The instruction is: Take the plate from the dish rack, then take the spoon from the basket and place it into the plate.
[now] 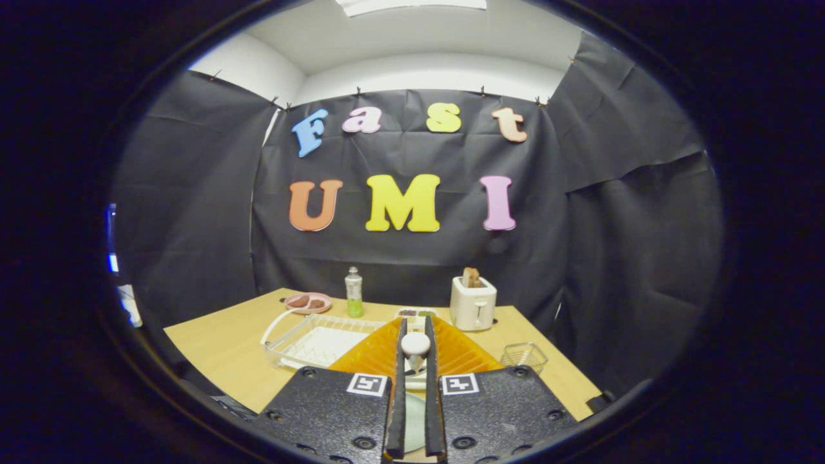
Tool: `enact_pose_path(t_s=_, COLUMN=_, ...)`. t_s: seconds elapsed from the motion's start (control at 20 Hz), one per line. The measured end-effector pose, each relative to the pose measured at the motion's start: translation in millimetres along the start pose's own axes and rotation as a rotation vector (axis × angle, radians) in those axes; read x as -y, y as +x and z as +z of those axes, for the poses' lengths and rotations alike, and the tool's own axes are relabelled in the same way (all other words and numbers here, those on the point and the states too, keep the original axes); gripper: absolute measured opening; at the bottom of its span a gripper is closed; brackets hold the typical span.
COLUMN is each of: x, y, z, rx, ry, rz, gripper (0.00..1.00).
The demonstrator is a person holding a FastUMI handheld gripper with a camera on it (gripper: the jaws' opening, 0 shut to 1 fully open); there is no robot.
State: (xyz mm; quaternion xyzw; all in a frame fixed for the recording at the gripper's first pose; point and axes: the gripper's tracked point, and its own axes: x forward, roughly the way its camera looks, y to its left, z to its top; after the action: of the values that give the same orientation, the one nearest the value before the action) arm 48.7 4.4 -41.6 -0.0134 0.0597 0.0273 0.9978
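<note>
Hand-held gripper [414,361]: fingers nearly together, clamped on the white spoon [416,345]. The spoon's rounded end stands up between the two fingertips; its handle runs down the narrow gap between the fingers, toward the gripper body. Long axis of the spoon is therefore roughly in line with the fingers, not across them.

Plate [416,412]: a pale, light-green surface shows through the gap between the fingers, low down and close under the gripper body. I take this to be the plate, already out of the dish rack [322,341] and set on the counter [219,348]. Only a sliver is visible, so its exact outline cannot be told.

Key relation: the plate lies below and nearer than the fingertips, not ahead of them. The spoon is held above the counter, its bowl end beyond the plate's visible part. Judgement: the coming move calls for lowering the gripper and drawing it slightly back, so the spoon comes down over the plate before the fingers part.

Wire basket [524,356]: to the right of the fingers, apart from them, nothing seen inside. The clear dish rack sits left of the fingers.

Risk, as a judgement: released with the bowl end forward of the rim, the spoon may tip off onto the counter.
</note>
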Motion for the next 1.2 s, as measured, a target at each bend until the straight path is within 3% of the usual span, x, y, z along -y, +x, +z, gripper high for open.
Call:
enact_pose_path(t_s=0.2, x=-45.4, y=10.6, z=-55.5, rx=-0.076, ry=-0.018, rz=0.050, gripper=0.17)
enact_pose_path(t_s=0.45, x=-59.6, y=25.0, z=-104.9, rx=-0.179, ry=0.038, rz=0.087, gripper=0.17)
enact_pose_path(t_s=0.7, x=-52.1, y=35.8, z=-116.5, rx=-0.215, ry=0.078, rz=0.083, gripper=0.17)
enact_pose_path(t_s=1.0, x=-40.4, y=38.8, z=-123.6, rx=-0.250, ry=-0.011, rz=0.048, gripper=0.19)
enact_pose_path(t_s=1.2, x=-22.0, y=40.5, z=-125.1, rx=-0.277, ry=0.012, rz=0.033, gripper=0.21)
